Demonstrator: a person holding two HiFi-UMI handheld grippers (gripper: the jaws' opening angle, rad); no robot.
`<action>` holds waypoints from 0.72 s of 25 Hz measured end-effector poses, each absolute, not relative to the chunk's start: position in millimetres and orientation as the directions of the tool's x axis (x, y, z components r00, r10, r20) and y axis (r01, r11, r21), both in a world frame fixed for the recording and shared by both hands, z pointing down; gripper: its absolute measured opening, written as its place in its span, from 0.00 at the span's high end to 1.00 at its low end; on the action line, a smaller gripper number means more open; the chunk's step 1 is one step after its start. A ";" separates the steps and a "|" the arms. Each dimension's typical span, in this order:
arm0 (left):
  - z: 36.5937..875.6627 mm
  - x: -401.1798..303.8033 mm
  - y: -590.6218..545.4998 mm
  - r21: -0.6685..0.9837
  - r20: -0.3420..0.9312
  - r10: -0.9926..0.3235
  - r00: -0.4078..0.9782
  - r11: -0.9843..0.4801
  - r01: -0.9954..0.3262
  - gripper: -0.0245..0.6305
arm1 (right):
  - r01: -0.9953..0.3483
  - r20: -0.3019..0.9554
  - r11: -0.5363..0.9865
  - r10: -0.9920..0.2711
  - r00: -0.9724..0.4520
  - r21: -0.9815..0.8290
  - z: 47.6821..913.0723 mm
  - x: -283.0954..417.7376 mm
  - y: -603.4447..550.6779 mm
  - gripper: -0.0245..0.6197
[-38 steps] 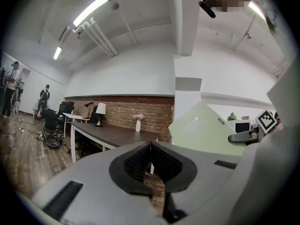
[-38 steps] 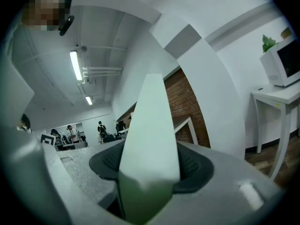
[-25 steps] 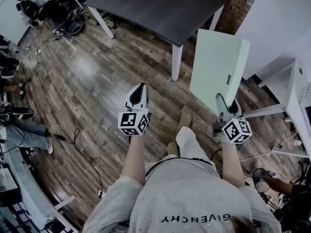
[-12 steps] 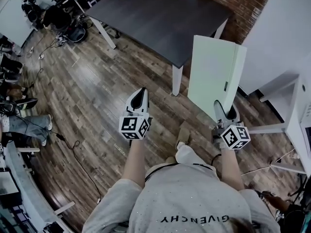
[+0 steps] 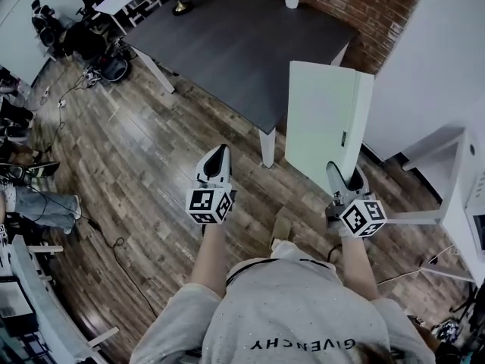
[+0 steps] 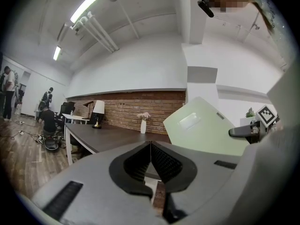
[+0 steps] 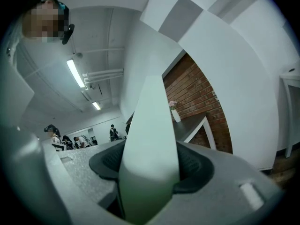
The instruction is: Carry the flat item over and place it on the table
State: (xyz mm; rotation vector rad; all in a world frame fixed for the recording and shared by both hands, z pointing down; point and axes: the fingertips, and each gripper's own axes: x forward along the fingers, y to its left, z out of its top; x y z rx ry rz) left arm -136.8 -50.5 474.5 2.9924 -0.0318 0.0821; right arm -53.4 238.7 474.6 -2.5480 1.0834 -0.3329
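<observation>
Your right tongs (image 5: 342,177) clamp the upright pale panel (image 5: 322,120); left tongs (image 5: 217,155) sit together, empty; flowers (image 6: 143,116) fill the desk's (image 5: 227,44) vase (image 6: 143,127).

The head view looks steeply down from above the person, with the left gripper (image 5: 215,156) just at 9 o'clock of centre, the right gripper (image 5: 342,174) at 3 o'clock and the dark table (image 5: 250,44) at 12 o'clock. The left gripper view sits close behind its own jaws and faces level across the room, the table at 8 o'clock and the pale flat panel (image 6: 206,130) at 3 o'clock. The right gripper view sits equally close with the panel filling its centre, and all three views share panel, table and white vase (image 7: 175,115).
</observation>
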 end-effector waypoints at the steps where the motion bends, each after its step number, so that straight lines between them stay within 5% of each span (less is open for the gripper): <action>1: 473.3 -129.4 -50.5 0.145 0.056 -0.018 0.998 -0.989 -0.026 0.96 | -0.651 0.073 -0.641 -0.733 0.676 -0.406 472.6 -46.3 237.5 0.53; 18: 487.4 -47.3 -53.0 0.145 0.073 -0.042 0.996 -0.988 -0.052 0.96 | -0.684 0.063 -0.569 -0.788 0.613 -0.457 478.6 43.0 210.0 0.52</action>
